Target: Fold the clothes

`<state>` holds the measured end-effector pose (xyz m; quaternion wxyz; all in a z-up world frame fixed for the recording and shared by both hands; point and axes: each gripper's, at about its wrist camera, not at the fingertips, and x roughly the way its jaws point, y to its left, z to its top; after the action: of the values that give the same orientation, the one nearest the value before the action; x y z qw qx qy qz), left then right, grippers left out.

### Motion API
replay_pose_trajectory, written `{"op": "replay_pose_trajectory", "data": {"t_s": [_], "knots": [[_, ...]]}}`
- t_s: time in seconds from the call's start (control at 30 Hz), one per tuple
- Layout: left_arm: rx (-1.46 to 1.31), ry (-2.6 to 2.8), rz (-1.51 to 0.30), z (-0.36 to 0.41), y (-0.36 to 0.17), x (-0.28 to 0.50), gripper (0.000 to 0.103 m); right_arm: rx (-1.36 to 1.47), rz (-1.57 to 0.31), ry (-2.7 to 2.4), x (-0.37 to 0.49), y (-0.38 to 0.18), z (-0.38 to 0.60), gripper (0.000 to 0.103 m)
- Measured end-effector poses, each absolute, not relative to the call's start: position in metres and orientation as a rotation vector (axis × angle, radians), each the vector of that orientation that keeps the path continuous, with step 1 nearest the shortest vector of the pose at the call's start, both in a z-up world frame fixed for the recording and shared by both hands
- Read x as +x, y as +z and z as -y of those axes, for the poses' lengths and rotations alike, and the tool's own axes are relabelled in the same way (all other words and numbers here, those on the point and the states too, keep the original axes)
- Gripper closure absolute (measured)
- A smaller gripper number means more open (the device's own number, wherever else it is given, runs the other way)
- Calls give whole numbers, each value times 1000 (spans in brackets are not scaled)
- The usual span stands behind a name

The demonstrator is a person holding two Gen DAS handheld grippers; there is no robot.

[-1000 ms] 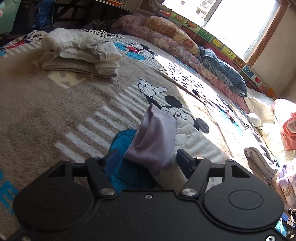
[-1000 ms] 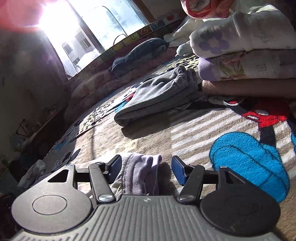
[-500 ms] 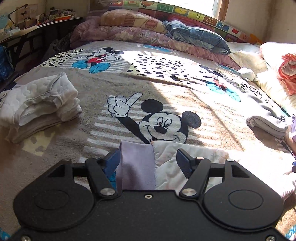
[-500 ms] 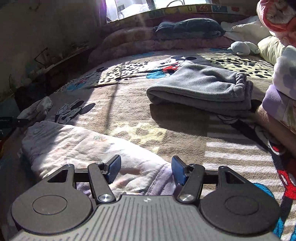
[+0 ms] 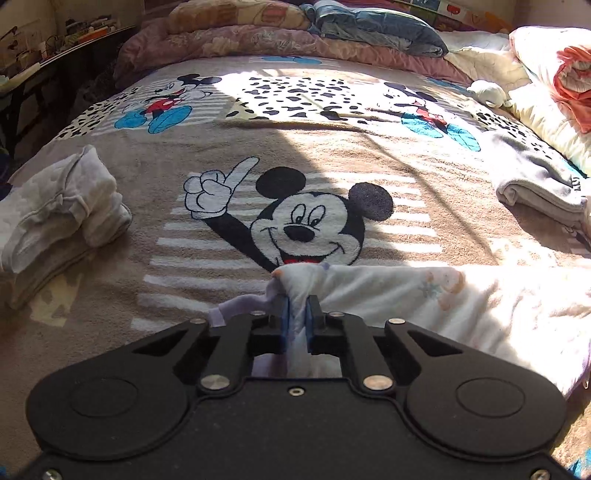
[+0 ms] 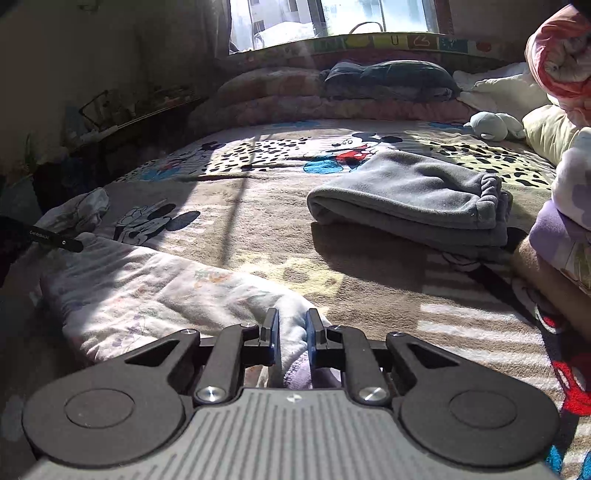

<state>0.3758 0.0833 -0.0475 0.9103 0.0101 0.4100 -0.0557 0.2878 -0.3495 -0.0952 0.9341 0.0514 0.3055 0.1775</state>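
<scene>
A white printed garment with a lilac lining (image 5: 424, 299) lies stretched across the near edge of the cartoon-mouse blanket (image 5: 295, 155). My left gripper (image 5: 296, 314) is shut on its left end, cloth bunched between the blue pads. In the right wrist view the same garment (image 6: 147, 280) runs off to the left, and my right gripper (image 6: 291, 332) is shut on its right end, with the lilac cuff showing between the fingers. The black tip of the left gripper (image 6: 55, 238) shows at the garment's far end.
A folded white pile (image 5: 55, 218) sits at the left. Folded grey fleece (image 6: 406, 195) lies ahead right, beside a stack of folded clothes (image 6: 569, 218). Quilts and pillows (image 5: 332, 29) line the far side under the window, and a small plush toy (image 6: 491, 125) lies by them.
Both grippers have gone from open to shut on the garment's two ends. Both views have swung level, and the garment now lies spread out between them.
</scene>
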Motion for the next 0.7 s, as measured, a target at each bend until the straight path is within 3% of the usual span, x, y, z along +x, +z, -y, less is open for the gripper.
{"op": "replay_pose_trajectory", "data": {"t_s": [0.33,0.7], "knots": [[-43,-140,-711,-93,-10,281,96,216,-484,370,214,-67,355,89],[-1,-86,-679,-94,-33,200,97,466,-504,374,156,-94,367,89]]}}
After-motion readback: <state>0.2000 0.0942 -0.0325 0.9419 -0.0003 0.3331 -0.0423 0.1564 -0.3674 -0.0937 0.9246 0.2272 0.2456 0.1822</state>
